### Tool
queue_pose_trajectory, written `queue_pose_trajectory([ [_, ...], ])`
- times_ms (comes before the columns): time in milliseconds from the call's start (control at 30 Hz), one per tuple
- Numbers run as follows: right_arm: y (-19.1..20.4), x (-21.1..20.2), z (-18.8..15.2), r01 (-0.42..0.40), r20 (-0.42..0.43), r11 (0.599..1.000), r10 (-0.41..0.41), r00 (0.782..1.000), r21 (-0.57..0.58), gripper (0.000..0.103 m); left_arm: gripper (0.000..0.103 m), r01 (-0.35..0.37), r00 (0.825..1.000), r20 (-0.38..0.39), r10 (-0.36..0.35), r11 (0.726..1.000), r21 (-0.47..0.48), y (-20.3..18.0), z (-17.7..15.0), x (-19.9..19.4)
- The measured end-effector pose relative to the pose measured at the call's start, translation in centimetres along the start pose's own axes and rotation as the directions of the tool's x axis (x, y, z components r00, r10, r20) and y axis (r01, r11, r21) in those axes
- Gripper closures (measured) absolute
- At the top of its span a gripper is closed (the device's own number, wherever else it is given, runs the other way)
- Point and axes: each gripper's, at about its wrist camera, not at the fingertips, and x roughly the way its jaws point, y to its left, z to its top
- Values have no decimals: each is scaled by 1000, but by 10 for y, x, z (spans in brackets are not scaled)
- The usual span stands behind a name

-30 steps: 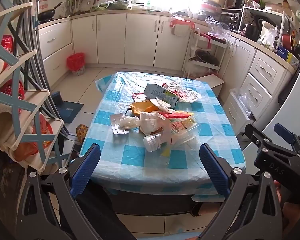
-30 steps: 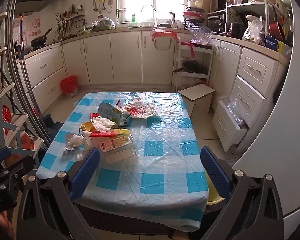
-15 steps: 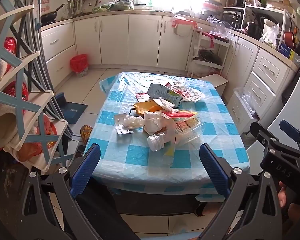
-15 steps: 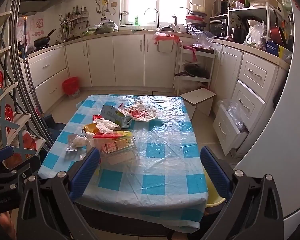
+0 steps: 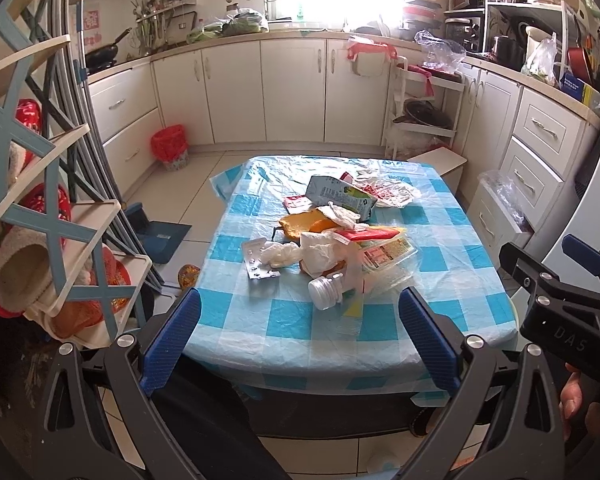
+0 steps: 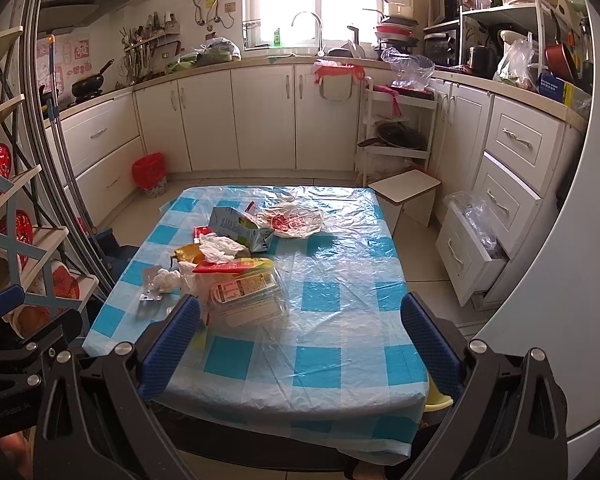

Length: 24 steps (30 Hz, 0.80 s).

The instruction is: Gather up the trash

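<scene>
Your left gripper (image 5: 298, 326) hangs short of the near edge of the surface (image 5: 452, 280), jaws spread wide, nothing between them. Your right gripper (image 6: 300, 332) sits the same way, jaws released and empty, over the near edge of the checked cloth.

The trash lies in one heap on the surface, left of centre. From the left wrist view:
- white plastic bottle (image 5: 326, 292) on its side at the heap's 6 o'clock edge, cap toward you, closest item to your left jaws
- blister pack (image 5: 256, 262) at 9 o'clock, flat on the cloth, a crumpled tissue (image 5: 280, 252) touching it
- clear plastic tray (image 5: 384, 256) with a printed label at 3 o'clock, a red wrapper (image 5: 366, 234) lying across its top
- orange peel (image 5: 304, 226) toward 12 o'clock, with another wad of tissue on it
- carton (image 5: 340, 196) tipped over at 12 o'clock, a crumpled white-and-red plastic bag (image 5: 388, 194) just beside it at 1 o'clock

From the right wrist view the tray (image 6: 244, 292) sits just beyond your left-hand fingertip (image 6: 172, 344); whether they touch, you cannot tell.

A red-lined bin (image 5: 170, 148) stands on the floor at 11 o'clock, well apart from the surface.
</scene>
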Motion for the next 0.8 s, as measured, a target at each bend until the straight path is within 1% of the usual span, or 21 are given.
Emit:
queue_pose_trajectory([
  [333, 1, 9, -3, -12, -17, 1000, 12, 1000, -6, 6, 8, 0, 1000, -16, 0, 1000, -7, 2, -2, 9],
  [600, 2, 31, -5, -8, -55, 1000, 7, 998, -15, 6, 8, -1, 999, -37, 1, 1000, -16, 5, -3, 24],
  [800, -3, 49, -5, 2, -81, 1000, -3, 997, -5, 6, 8, 25, 997, -66, -26, 1000, -16, 1, -4, 39],
])
